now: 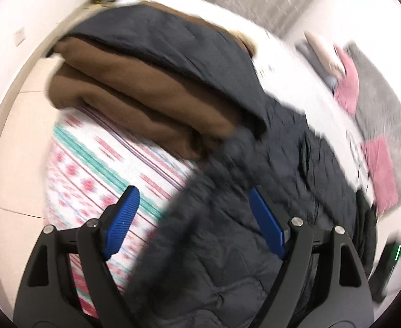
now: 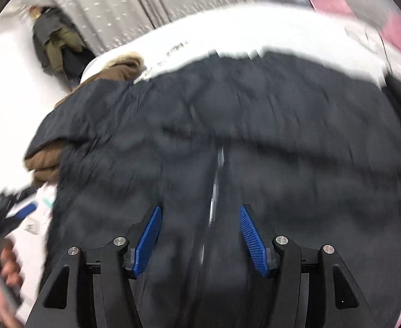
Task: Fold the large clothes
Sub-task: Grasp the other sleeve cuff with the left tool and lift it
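Note:
A large dark navy padded jacket point(image 1: 255, 180) lies spread on the bed, one flap draped over a folded brown garment point(image 1: 134, 93). My left gripper point(image 1: 194, 192) is open above the jacket's left edge, where it meets the patterned sheet point(image 1: 96, 169), and grips nothing. In the right wrist view the jacket point(image 2: 227, 125) fills the frame, its zip point(image 2: 216, 180) running up the middle. My right gripper point(image 2: 200, 209) stands open just over the zip, with the pads off the cloth. The brown garment point(image 2: 44, 164) peeks out at the jacket's left.
White bedding point(image 2: 227, 32) lies beyond the jacket, with pink and grey cloth point(image 1: 378, 136) to its right. A grey curtain point(image 2: 145, 0) hangs behind. Dark clothes point(image 2: 58, 41) are heaped by the wall. A hand holds the other gripper point(image 2: 6, 218) at the left edge. Pale floor tiles point(image 1: 22, 136) show left of the bed.

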Demonstrator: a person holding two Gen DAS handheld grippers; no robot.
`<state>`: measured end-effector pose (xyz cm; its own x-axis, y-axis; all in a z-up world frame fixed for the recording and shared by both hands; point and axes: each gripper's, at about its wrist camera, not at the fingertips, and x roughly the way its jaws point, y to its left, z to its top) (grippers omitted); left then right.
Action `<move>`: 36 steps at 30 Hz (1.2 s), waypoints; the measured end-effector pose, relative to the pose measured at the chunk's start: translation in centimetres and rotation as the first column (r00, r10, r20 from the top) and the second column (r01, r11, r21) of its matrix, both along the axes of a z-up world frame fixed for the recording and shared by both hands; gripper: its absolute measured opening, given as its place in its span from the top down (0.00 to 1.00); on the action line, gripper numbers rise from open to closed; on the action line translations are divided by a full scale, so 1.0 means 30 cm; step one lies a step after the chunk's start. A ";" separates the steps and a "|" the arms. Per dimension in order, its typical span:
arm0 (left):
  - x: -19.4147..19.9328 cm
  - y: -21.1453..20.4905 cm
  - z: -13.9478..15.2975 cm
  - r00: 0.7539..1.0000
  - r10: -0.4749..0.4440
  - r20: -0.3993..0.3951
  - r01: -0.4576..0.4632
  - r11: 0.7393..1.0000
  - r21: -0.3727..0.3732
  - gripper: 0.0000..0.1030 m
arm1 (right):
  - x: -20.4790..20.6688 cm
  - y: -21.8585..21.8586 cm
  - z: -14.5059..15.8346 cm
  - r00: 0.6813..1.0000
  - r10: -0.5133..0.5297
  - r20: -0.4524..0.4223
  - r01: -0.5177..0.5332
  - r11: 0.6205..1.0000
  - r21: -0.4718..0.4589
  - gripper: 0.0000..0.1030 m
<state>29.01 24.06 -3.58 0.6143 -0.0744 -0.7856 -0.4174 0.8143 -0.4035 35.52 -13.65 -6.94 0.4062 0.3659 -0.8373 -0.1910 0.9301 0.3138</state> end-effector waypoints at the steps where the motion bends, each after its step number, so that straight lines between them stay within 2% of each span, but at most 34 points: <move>1: -0.013 0.040 0.011 0.999 0.029 0.023 -0.029 0.999 -0.017 0.20 | -0.046 -0.018 0.001 1.000 -0.004 -0.018 0.005 1.000 0.018 0.41; 3: -0.030 0.148 0.029 0.994 0.093 0.063 -0.089 0.994 -0.064 0.20 | -0.141 -0.053 0.006 0.999 -0.014 -0.031 0.016 0.998 0.056 0.40; 5: -0.036 0.261 0.035 0.985 0.151 0.089 -0.140 0.982 -0.125 0.20 | -0.229 -0.090 0.007 0.999 -0.038 -0.011 0.039 0.994 0.104 0.34; 6: -0.040 0.304 0.032 0.979 0.178 0.101 -0.161 0.975 -0.153 0.20 | -0.242 -0.092 0.002 0.999 -0.042 0.004 0.041 0.995 0.093 0.33; 7: -0.051 0.379 0.023 0.966 0.231 0.116 -0.204 0.957 -0.207 0.20 | -0.251 -0.089 0.001 0.999 -0.040 0.017 0.039 0.996 0.075 0.33; 8: -0.061 0.438 0.008 0.954 0.274 0.123 -0.237 0.938 -0.255 0.20 | -0.255 -0.086 -0.005 0.999 -0.037 0.027 0.035 0.997 0.063 0.33; 10: -0.085 0.588 -0.051 0.913 0.383 0.137 -0.305 0.867 -0.394 0.20 | -0.249 -0.086 -0.022 1.000 -0.023 0.019 0.021 0.996 0.088 0.33; 12: -0.098 0.689 -0.118 0.881 0.453 0.135 -0.345 0.811 -0.472 0.20 | -0.245 -0.088 -0.025 0.999 -0.032 0.024 0.029 0.994 0.105 0.33; 14: -0.103 0.744 -0.171 0.859 0.494 0.134 -0.358 0.766 -0.533 0.20 | -0.242 -0.075 -0.021 0.998 -0.043 0.047 0.038 0.995 0.097 0.33; 15: -0.105 0.776 -0.207 0.843 0.517 0.147 -0.344 0.729 -0.591 0.20 | -0.253 -0.073 -0.018 0.998 -0.042 0.052 0.037 0.995 0.098 0.33; 18: -0.076 0.804 -0.263 0.819 0.551 0.161 -0.305 0.655 -0.692 0.20 | -0.260 -0.030 -0.024 0.998 0.005 0.066 -0.011 0.996 0.093 0.33; 21: -0.016 0.787 -0.289 0.813 0.555 0.176 -0.249 0.605 -0.756 0.20 | -0.264 -0.012 -0.037 0.997 0.019 0.073 -0.024 0.998 0.064 0.33; 23: 0.013 0.781 -0.297 0.806 0.561 0.188 -0.222 0.582 -0.782 0.22 | -0.256 -0.016 -0.052 0.998 0.010 0.060 -0.015 0.997 0.070 0.33; 26: 0.049 0.778 -0.287 0.807 0.557 0.196 -0.212 0.584 -0.784 0.39 | -0.246 -0.020 -0.076 0.999 -0.007 0.039 0.004 0.998 0.070 0.33; 27: 0.061 0.776 -0.283 0.809 0.553 0.197 -0.215 0.591 -0.778 0.48 | -0.245 -0.016 -0.081 0.999 -0.005 0.037 0.003 0.998 0.068 0.33; 28: 0.073 0.773 -0.276 0.812 0.548 0.200 -0.221 0.606 -0.764 0.58 | -0.246 -0.008 -0.083 0.999 0.003 0.039 -0.005 0.998 0.064 0.33; 29: 0.077 0.773 -0.266 0.816 0.541 0.202 -0.230 0.626 -0.745 0.62 | -0.248 0.000 -0.081 0.999 0.013 0.046 -0.015 0.998 0.061 0.33; 30: 0.085 0.772 -0.251 0.820 0.534 0.203 -0.250 0.655 -0.713 0.75 | -0.251 0.007 -0.080 0.998 0.019 0.052 -0.022 0.998 0.058 0.33; 31: 0.083 0.776 -0.246 0.819 0.534 0.209 -0.258 0.668 -0.698 0.88 | -0.255 0.015 -0.076 0.998 0.030 0.061 -0.034 0.998 0.053 0.33; 34: 0.056 0.787 -0.206 0.793 0.556 0.249 -0.284 0.699 -0.656 0.94 | -0.264 0.030 -0.066 0.995 0.051 0.082 -0.054 0.998 0.042 0.33; 35: 0.049 0.787 -0.186 0.789 0.555 0.263 -0.291 0.715 -0.636 0.95 | -0.266 0.031 -0.063 0.995 0.055 0.087 -0.059 0.997 0.043 0.33; 36: 0.049 0.781 -0.146 0.790 0.544 0.282 -0.301 0.746 -0.594 0.95 | -0.268 0.031 -0.061 0.994 0.058 0.090 -0.063 0.997 0.046 0.33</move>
<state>30.49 47.48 -7.96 0.9271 -0.0232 -0.3742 -0.3599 0.2252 -0.9054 27.49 -12.71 -8.76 0.4540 0.4312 -0.7797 -0.2754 0.9001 0.3375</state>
